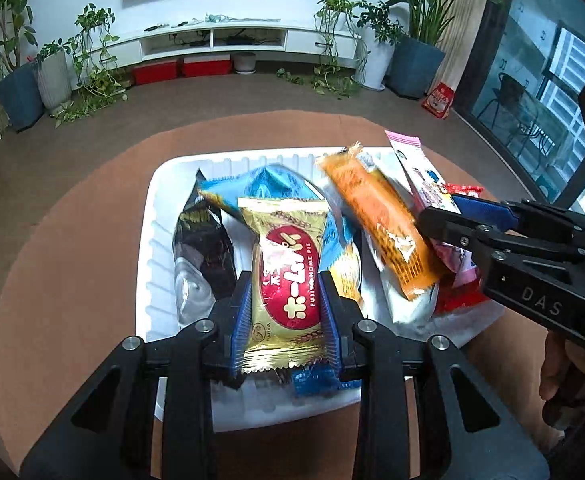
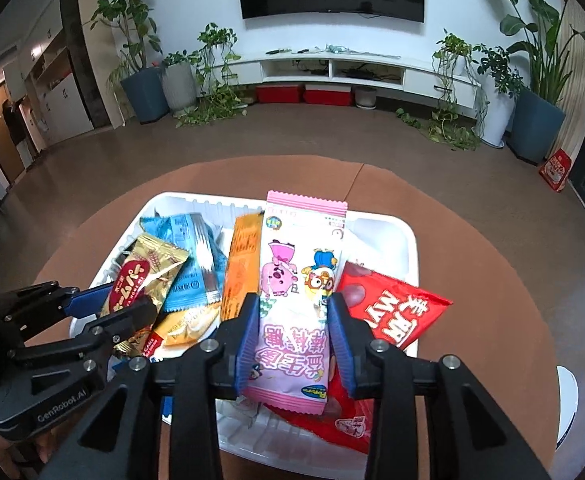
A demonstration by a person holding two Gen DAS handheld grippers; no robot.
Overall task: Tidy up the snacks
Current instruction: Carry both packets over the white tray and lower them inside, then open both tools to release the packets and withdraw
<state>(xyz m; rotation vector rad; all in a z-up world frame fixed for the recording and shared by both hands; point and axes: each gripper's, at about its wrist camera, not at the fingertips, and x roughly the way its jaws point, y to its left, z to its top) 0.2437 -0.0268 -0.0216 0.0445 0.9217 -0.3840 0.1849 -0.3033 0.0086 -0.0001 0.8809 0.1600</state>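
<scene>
Gold pie packet [image 1: 288, 276] clamped between the blue pads of the left gripper [image 1: 286, 320], long axis running straight ahead along the fingers, far end out over the white tray [image 1: 150, 240]. Pink cartoon packet [image 2: 298, 300] pinched the same way in the right gripper [image 2: 294, 340], long axis also in line with the fingers, top seal pointing toward the tray's far rim. Both apparently raised off the heap rather than resting flat, though hard to confirm from these angles. Beneath and between: blue packet [image 1: 268, 184], orange bar [image 1: 380, 224], black packet [image 1: 204, 236], red packet [image 2: 392, 308] under the pink one's right edge. Grippers side by side, left over the tray's left half, right over its right half, so neither needing to cross. Next likely a placing move for each; clearance between the two claws near the orange bar worth watching.
</scene>
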